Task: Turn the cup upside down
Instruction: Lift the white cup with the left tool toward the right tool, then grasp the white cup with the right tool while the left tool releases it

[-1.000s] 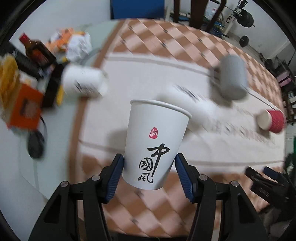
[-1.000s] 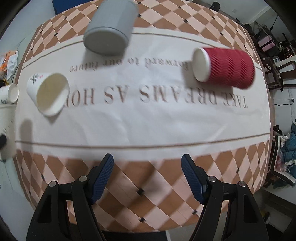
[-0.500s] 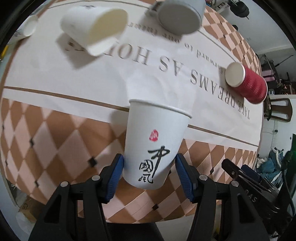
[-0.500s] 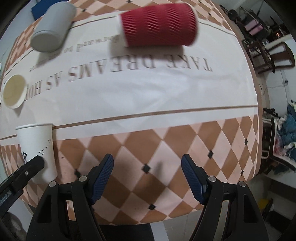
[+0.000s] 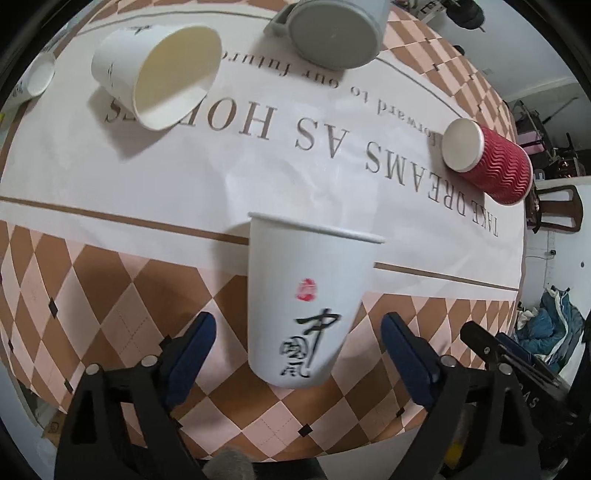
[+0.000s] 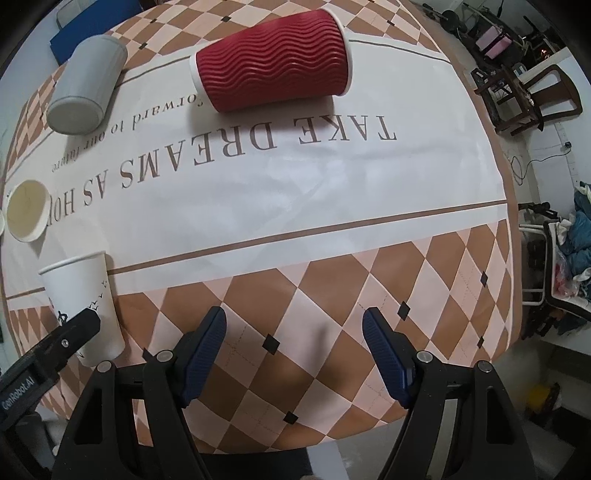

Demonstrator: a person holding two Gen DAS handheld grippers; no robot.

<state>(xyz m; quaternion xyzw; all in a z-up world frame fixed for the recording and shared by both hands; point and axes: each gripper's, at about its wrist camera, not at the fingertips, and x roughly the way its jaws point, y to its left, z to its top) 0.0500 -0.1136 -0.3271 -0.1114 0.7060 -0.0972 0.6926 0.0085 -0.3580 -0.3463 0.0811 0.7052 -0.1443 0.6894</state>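
A white paper cup with black calligraphy and a red seal (image 5: 306, 306) stands between the fingers of my left gripper (image 5: 295, 350), rim pointing away from the camera. The blue pads (image 5: 192, 350) are spread wide and clear of its sides, so the gripper is open. The same cup (image 6: 83, 302) shows in the right wrist view, at the left on the checkered tablecloth (image 6: 332, 295), with the left gripper's black finger in front of it. My right gripper (image 6: 295, 350) is open and empty over the checkered cloth.
A second white paper cup (image 5: 155, 74) lies on its side at the far left. A grey cup (image 5: 332, 33) lies on its side at the back. A red ribbed cup (image 5: 487, 162) lies on its side at the right. Chairs (image 6: 528, 96) stand beyond the table.
My left gripper's fingers have opened and let go of the white cup, which looks slightly blurred. The right gripper has drifted a little and stays open.
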